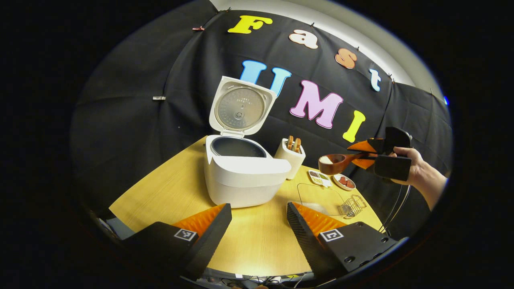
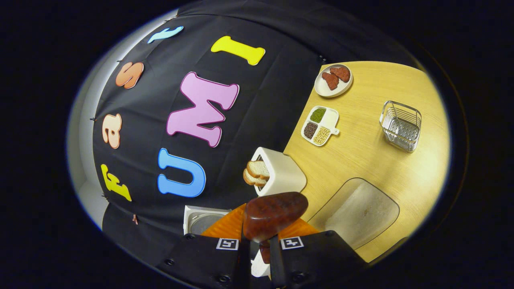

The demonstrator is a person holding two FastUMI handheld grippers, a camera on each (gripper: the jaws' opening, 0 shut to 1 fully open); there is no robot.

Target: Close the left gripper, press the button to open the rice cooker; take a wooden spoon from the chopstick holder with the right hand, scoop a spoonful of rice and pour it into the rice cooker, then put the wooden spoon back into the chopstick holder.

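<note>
Right claw (image 1: 367, 154) clamped on the wooden spoon (image 1: 339, 162), bowl loaded with rice, cooker off past the spoon's tip

Spoon's long axis runs straight out from the right claw and roughly level, with the bowl end aimed toward the rice cooker (image 1: 241, 172). The cooker's lid is standing up, pot open, so I'd say the pour is next and it all hinges on carrying that bowl further along its own axis, over the chopstick holder (image 1: 290, 157) that sits between spoon and cooker. Left claw (image 1: 259, 230) hangs wide open with nothing in it, low over the surface (image 1: 261, 241), cooker dead ahead of it. In the right gripper view the spoon's bowl (image 2: 275, 214) sticks out just past that claw's fingers.
</note>
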